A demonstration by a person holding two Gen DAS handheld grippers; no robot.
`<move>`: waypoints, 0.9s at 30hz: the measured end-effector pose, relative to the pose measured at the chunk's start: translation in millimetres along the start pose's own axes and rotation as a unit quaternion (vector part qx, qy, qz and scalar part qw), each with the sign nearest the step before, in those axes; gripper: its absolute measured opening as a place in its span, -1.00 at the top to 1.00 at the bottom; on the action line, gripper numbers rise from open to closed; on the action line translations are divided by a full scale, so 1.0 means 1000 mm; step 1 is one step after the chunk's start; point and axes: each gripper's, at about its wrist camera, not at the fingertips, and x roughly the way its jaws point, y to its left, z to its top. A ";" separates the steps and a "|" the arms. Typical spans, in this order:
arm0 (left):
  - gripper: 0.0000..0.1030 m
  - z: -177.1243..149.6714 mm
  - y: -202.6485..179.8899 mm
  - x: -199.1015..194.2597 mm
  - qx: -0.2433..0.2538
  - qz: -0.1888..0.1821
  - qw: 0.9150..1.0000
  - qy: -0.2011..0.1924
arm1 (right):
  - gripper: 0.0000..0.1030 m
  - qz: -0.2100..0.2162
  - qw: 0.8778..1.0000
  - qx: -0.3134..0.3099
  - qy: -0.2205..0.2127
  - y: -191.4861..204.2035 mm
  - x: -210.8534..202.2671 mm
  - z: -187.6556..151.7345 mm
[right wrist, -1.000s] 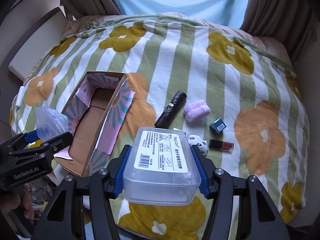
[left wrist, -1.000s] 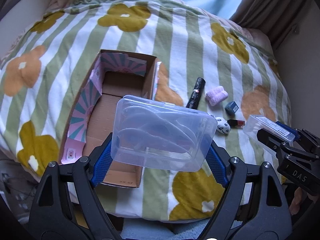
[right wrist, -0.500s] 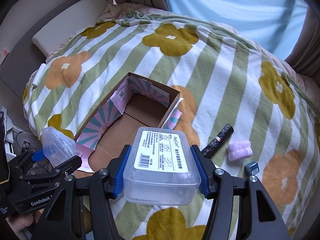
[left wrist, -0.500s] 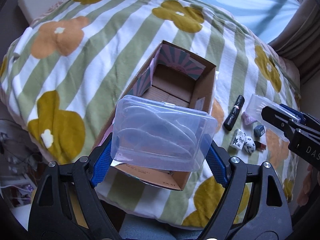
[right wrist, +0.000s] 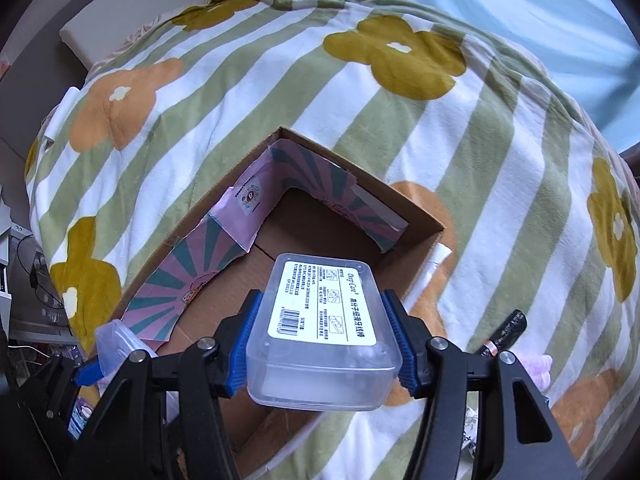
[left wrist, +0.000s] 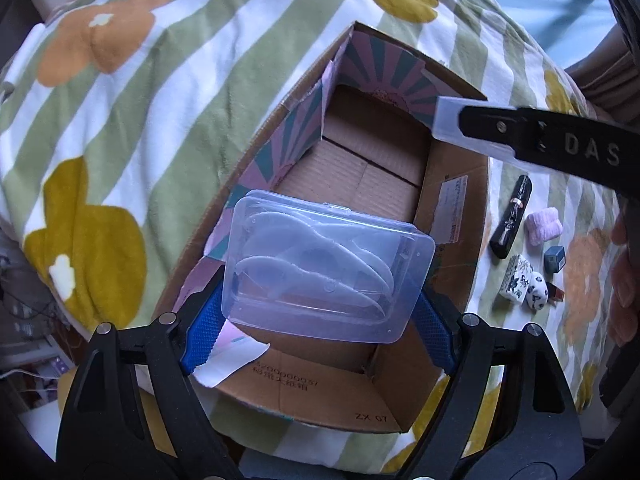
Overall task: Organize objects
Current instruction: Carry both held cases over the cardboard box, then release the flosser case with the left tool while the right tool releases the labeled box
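Centrally in the left wrist view, the clear lidded case point(left wrist: 328, 272) sits clamped between the blue pads of the left gripper point(left wrist: 318, 322), held above the near half of the open cardboard box point(left wrist: 452, 216). Pale curved pieces show through its lid. In the right wrist view the right gripper point(right wrist: 322, 346) is likewise closed on the labelled plastic box point(right wrist: 324, 332), which hangs over the cardboard box's near right part, its white sticker facing up with a barcode and "Deep Care" beside small Chinese print too fine to read.

Only the left view shows the right gripper from the side, as a black bar at the upper right of the frame lettered "DAS", with an end of the plastic box poking out over the box's far right corner. It also shows the small things lying on the striped flower blanket point(left wrist: 132, 92) at the right: a black tube point(left wrist: 512, 216), a pink fluffy item point(left wrist: 542, 220), a small dark cube point(left wrist: 555, 258), a patterned block point(left wrist: 518, 280) and a spotted ball point(left wrist: 536, 298) touching it. "ZX 07" is printed on the box's near flap, with a faint number row above.

Only the right view shows the left gripper at the lower left of the frame, and a round sticker on the box's pink sunburst lining.
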 end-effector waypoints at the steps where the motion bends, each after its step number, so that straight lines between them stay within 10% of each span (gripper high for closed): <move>1: -0.58 0.001 -0.002 0.008 0.007 0.002 1.000 0.006 | -0.05 0.002 1.000 -0.005 0.004 0.001 0.009 0.004; 19: -0.59 0.018 -0.025 0.068 0.082 -0.010 0.996 0.023 | -0.08 0.006 0.998 -0.051 0.028 0.009 0.079 0.027; 22: -0.82 0.020 -0.026 0.061 0.077 -0.011 0.997 0.011 | -0.91 0.021 0.997 -0.063 0.025 0.013 0.079 0.027; 27: -0.99 0.019 -0.036 0.057 0.086 -0.007 0.996 0.008 | -0.99 0.026 0.996 -0.081 0.015 0.018 0.074 0.026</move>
